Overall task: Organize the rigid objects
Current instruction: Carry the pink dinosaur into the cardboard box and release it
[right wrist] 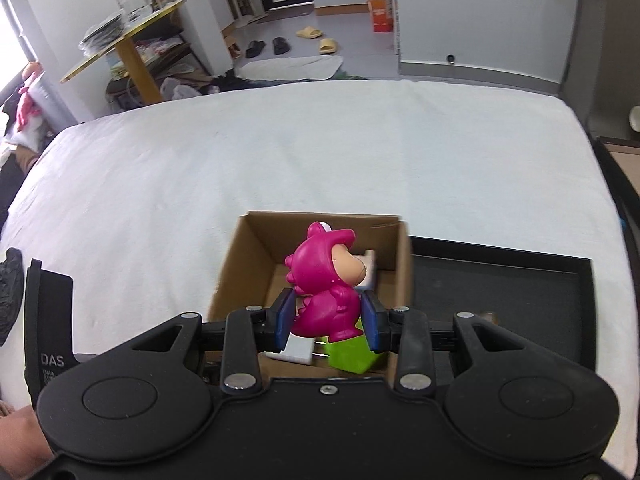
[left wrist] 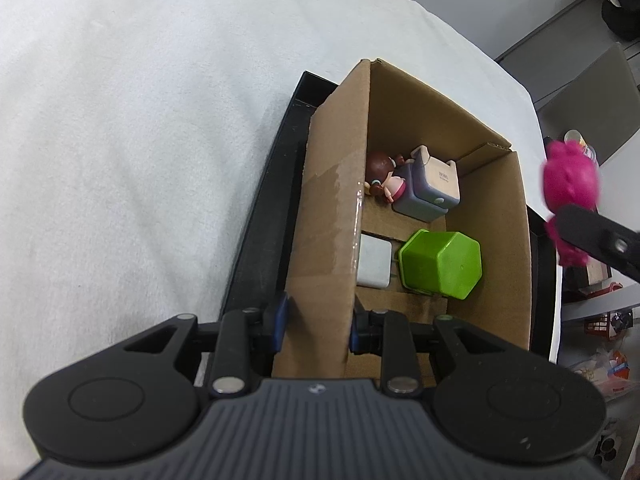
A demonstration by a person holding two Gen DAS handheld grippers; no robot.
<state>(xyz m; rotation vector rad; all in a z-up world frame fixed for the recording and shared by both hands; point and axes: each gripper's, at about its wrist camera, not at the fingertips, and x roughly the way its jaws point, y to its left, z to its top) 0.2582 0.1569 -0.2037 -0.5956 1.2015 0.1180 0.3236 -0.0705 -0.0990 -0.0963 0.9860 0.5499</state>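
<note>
While left gripper [left wrist: 316, 320] is clamping box [left wrist: 332, 216] wall | right gripper [right wrist: 326, 316] is holding toy [right wrist: 324, 284] upright above box opening

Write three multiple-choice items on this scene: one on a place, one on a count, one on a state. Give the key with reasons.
1. Where is the green cup?
A. inside the box
B. on the black tray
C. on the white cloth

2. How many things lie in the box?
A. two
B. four
C. six

3. What is the left gripper doing?
A. holding the pink toy
B. hanging open over the cloth
C. gripping the box wall

Key:
1 A, the cup lies on the box floor beside the white block.
2 B, the left wrist view shows the cup, block, doll and a blue-grey toy.
3 C, its pads sit either side of the cardboard wall; the right gripper has the toy.
</note>
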